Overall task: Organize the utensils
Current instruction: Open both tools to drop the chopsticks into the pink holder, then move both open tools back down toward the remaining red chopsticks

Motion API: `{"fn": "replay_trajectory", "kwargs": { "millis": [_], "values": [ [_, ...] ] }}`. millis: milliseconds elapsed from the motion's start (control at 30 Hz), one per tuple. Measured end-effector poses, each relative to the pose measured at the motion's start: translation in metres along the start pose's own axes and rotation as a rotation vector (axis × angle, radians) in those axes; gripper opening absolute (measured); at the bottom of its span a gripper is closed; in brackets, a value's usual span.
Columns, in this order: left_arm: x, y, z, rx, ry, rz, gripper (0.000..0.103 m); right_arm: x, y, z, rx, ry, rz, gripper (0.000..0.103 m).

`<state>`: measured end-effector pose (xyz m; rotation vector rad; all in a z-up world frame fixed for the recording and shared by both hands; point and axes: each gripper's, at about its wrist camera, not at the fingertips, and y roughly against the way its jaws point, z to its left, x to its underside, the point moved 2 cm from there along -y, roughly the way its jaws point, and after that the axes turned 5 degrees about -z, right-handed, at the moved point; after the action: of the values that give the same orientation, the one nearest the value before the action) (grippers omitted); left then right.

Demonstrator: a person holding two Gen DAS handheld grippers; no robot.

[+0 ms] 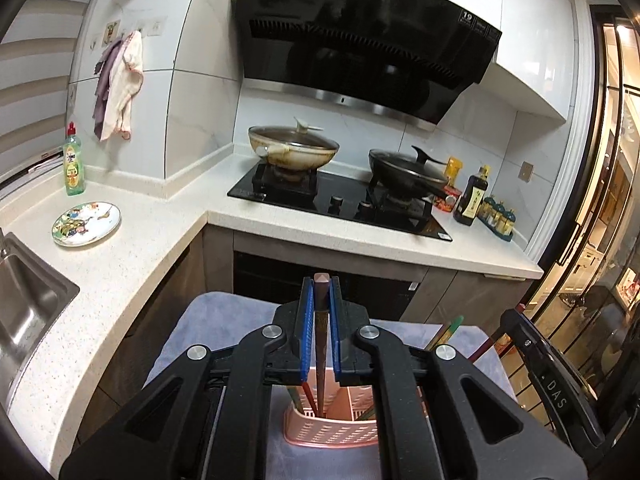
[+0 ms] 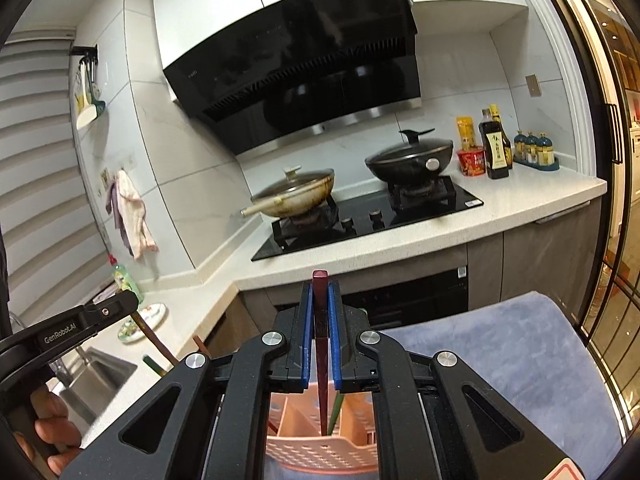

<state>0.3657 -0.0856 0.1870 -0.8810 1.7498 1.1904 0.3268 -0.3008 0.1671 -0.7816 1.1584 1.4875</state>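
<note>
Both grippers, left gripper (image 1: 320,320) and right gripper (image 2: 320,320), clamp chopsticks (image 1: 320,340) upright over pink holder (image 1: 332,432); lowering straight should seat them.

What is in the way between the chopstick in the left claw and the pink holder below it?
Nothing visible. The left claw is shut on the brown chopstick, whose lower end already points down into a compartment of the pink holder. Other chopsticks already stand in that compartment, to one side.
</note>
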Motion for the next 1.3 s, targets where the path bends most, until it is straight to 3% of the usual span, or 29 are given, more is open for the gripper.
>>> {"fn": "replay_trajectory", "kwargs": {
  "millis": [133,200,333,400,467,933,1000,1300],
  "values": [
    [0.007,0.0,0.001,0.0,0.003,0.01,0.009,0.006,0.004,-0.002,0.006,0.005,0.005,0.009],
    [0.008,0.003,0.002,-0.006,0.008,0.007,0.017,0.006,0.008,-0.001,0.007,0.013,0.001,0.012],
    [0.008,0.014,0.001,-0.018,-0.005,0.0,0.024,0.001,0.023,0.003,-0.004,0.015,-0.014,0.013],
    [0.01,0.024,0.001,-0.022,-0.012,-0.007,0.036,0.0,0.033,0.004,-0.012,0.016,-0.018,0.013],
    [0.012,0.033,0.001,-0.025,-0.019,-0.018,0.04,0.001,0.043,0.007,-0.02,0.022,-0.02,0.013],
    [0.063,0.103,-0.002,-0.092,-0.123,0.018,0.041,0.053,0.126,0.027,-0.056,0.094,0.036,0.016],
    [0.072,0.111,-0.002,-0.1,-0.135,0.032,0.041,0.063,0.138,0.028,-0.056,0.098,0.046,0.021],
    [0.129,0.145,0.009,-0.134,-0.157,0.111,0.041,0.117,0.186,0.026,-0.053,0.126,0.138,0.021]
  ]
}}
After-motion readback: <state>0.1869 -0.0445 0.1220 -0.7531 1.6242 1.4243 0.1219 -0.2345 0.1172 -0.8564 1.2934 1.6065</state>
